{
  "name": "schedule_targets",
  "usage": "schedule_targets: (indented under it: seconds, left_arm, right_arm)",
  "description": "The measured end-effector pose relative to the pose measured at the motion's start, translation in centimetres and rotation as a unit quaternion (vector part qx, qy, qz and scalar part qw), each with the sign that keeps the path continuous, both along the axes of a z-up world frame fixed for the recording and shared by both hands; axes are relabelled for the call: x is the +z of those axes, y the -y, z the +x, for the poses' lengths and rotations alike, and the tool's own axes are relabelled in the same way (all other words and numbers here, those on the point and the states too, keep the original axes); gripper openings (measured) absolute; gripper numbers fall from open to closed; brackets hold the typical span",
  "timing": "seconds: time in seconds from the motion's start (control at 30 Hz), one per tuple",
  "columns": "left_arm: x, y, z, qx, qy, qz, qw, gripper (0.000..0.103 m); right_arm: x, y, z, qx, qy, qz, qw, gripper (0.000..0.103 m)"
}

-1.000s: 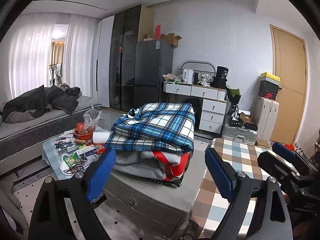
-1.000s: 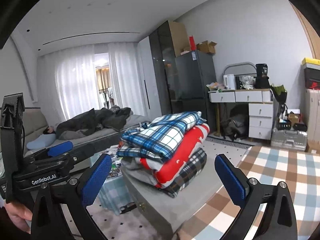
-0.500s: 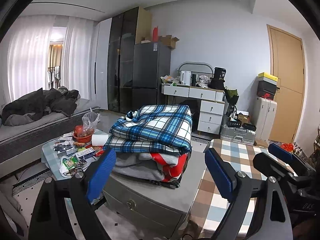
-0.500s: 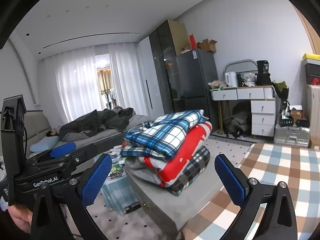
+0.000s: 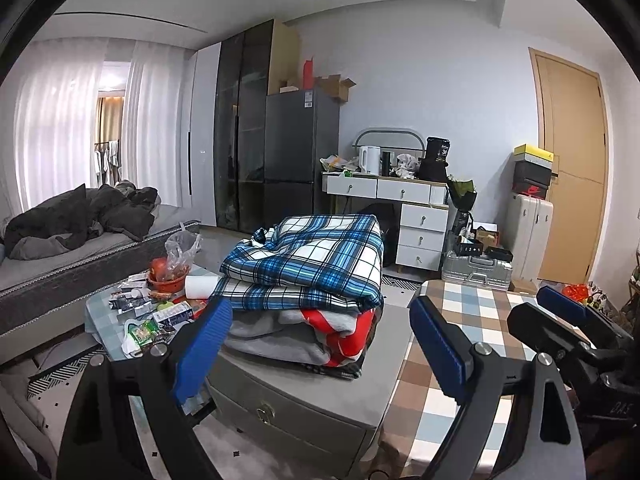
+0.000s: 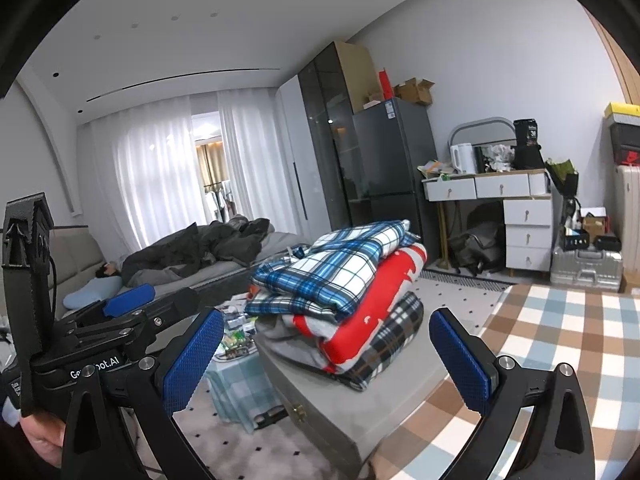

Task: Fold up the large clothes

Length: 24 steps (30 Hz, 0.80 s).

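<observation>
A stack of folded clothes (image 5: 308,292), blue plaid piece on top and a red one beneath, sits on a grey chest (image 5: 296,400). A checked worktop (image 5: 476,320) lies just beside the chest, and a cluttered low table (image 5: 140,316) is on the other side. The left claw (image 5: 318,354) and right claw (image 6: 328,360) are both spread wide, short of the stack, pinching nothing

left gripper (image 5: 316,344): black frame, blue ribbed pads, silver screws | right gripper (image 6: 326,354): alike | white lettering, perhaps "GenRobot.AI"
</observation>
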<state>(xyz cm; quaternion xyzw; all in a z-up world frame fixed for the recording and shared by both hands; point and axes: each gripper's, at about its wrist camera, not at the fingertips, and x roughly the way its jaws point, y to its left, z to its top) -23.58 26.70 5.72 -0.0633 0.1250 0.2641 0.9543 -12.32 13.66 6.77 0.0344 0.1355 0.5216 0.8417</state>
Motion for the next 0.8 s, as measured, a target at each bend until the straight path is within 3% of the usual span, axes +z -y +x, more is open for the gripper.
schedule_targets:
  seconds: [0.37,0.8]
  left_arm:
    - [0.15,-0.32,-0.25,-0.003,0.010,-0.013,0.9999,0.088]
    - [0.03,-0.18,-0.05,-0.002,0.004,0.002,1.0000,0.088]
  right_arm:
    - [0.12,0.32,0.16,-0.001,-0.010,0.003,1.000,0.103]
    - [0.11,0.38,-0.05,0.003,-0.011,0.002,1.000,0.103]
